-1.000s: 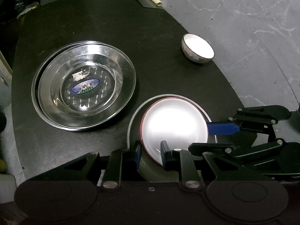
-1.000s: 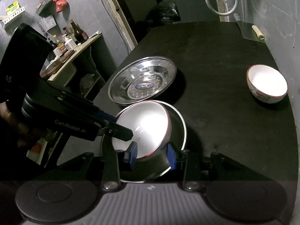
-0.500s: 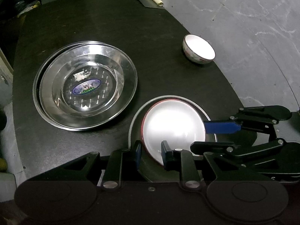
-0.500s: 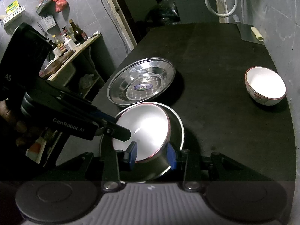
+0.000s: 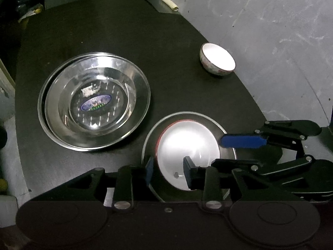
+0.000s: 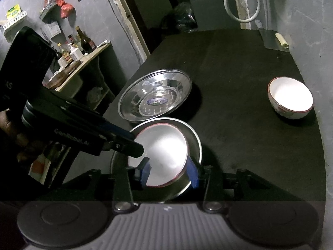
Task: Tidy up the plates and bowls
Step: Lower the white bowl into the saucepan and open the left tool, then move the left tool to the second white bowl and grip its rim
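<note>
A white bowl with a red rim (image 5: 187, 145) (image 6: 164, 145) sits inside a steel bowl (image 5: 187, 115) (image 6: 196, 143) near the front of the black table (image 5: 124, 31). My left gripper (image 5: 168, 171) (image 6: 133, 143) straddles the white bowl's near-left rim, one finger outside and one inside. Its jaws are opening and a small gap shows at the rim. My right gripper (image 6: 169, 171) (image 5: 218, 152) straddles the opposite rim, also opening, its pads no longer pinching the wall. Stacked steel plates (image 5: 93, 104) (image 6: 155, 95) lie to the left. A second white bowl (image 5: 217, 62) (image 6: 290, 98) stands apart at the right.
A cleaver with a pale handle (image 5: 168, 2) (image 6: 274, 39) lies at the table's far edge. A grey wall runs close along the table's right side. Left of the table a side counter with bottles (image 6: 81, 45) stands. A hand (image 6: 8, 120) holds the left gripper.
Both grippers' jaws have spread a little around the white bowl's rim. The bowl has settled slightly lower in the steel bowl. Neither hand has moved.
</note>
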